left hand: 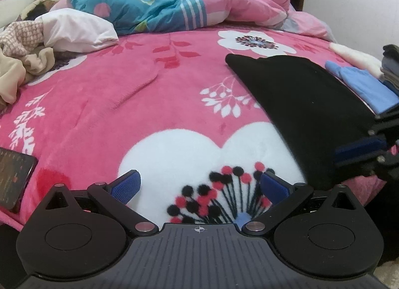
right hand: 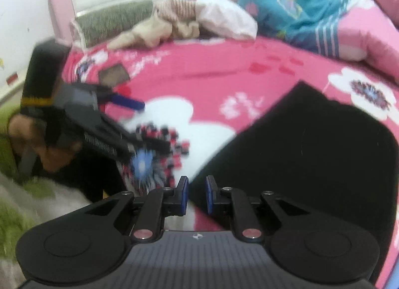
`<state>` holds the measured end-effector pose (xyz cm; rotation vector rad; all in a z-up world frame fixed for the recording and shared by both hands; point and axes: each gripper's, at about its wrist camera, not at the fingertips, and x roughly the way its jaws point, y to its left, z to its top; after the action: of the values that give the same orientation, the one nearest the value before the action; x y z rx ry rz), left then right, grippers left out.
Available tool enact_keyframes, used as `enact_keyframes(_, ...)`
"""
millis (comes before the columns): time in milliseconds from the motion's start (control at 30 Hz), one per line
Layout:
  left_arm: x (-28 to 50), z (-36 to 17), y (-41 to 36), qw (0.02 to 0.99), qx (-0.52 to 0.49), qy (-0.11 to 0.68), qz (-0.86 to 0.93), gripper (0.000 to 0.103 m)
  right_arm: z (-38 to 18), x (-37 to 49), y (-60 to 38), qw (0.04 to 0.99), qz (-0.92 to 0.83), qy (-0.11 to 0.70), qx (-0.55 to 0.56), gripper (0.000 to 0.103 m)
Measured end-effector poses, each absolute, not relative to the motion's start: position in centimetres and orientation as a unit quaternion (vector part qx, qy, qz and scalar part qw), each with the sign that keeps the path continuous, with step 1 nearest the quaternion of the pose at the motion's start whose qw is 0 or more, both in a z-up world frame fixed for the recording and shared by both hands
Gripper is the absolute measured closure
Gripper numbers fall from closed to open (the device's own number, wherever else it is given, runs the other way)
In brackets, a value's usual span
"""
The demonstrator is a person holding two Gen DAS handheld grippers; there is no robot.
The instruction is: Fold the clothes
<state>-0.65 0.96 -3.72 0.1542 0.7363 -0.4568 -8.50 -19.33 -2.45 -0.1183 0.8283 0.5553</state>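
1. Our left gripper (left hand: 198,185) hovers low over the pink blanket (left hand: 139,94), above its big white flower, jaws spread wide with nothing between them
2. Our right gripper (right hand: 195,193) sits at the near corner of the black garment (right hand: 311,144); the pads stand a narrow gap apart, and the cloth's edge seems to lie just under them, but we see no cloth pinched, so we judge it empty
3. The black garment lies flat on the blanket as a neat slab with straight edges, which looks folded; to its right a blue piece (left hand: 366,87) and a stack (left hand: 389,64) of folded clothes sit close by
4. A loose heap (left hand: 22,64) of beige and checked clothes lies well apart at the far left, near a pillow (left hand: 74,27)
5. We judge this fits either one more fold on the black piece or its fold being done, with the heap to follow; the pictures do not settle which
6. Either way a pinch at an edge needs the pads low and level on soft plush
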Motion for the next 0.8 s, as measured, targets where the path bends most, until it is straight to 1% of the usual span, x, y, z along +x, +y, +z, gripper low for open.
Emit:
enact_keyframes(133,-0.5,-3.5,1.1,0.907,0.072,0.354,-0.216,0.0,-2.8,-7.8,-18.6,0.877,0.274,0.391,-0.054,0.088)
enact_keyframes(300,0.0,-3.4,1.2,0.909,0.065,0.353,-0.212,0.0,-3.8,-10.3,-18.8,0.856,0.3,0.417,-0.057,0.088)
enact_keyframes(400,0.5,-3.2,0.6,0.909,0.07,0.345,-0.223,0.0,-2.9,-11.6,-20.4,0.868,0.28,0.407,-0.052,0.088)
enact_keyframes(533,1.1,-2.1,-1.3,0.912,0.086,0.318,-0.245,0.0,0.0,-12.1,-24.4,0.906,0.224,0.358,0.007,0.088)
enact_keyframes(633,1.5,-1.5,-3.4,0.909,0.088,0.304,-0.27,0.0,1.0,-11.7,-27.3,0.933,0.147,0.328,0.039,0.087)
enact_keyframes(800,1.9,-1.7,-7.8,0.899,0.087,0.3,-0.307,0.0,0.2,-10.5,-31.3,0.936,0.035,0.328,0.12,0.087)
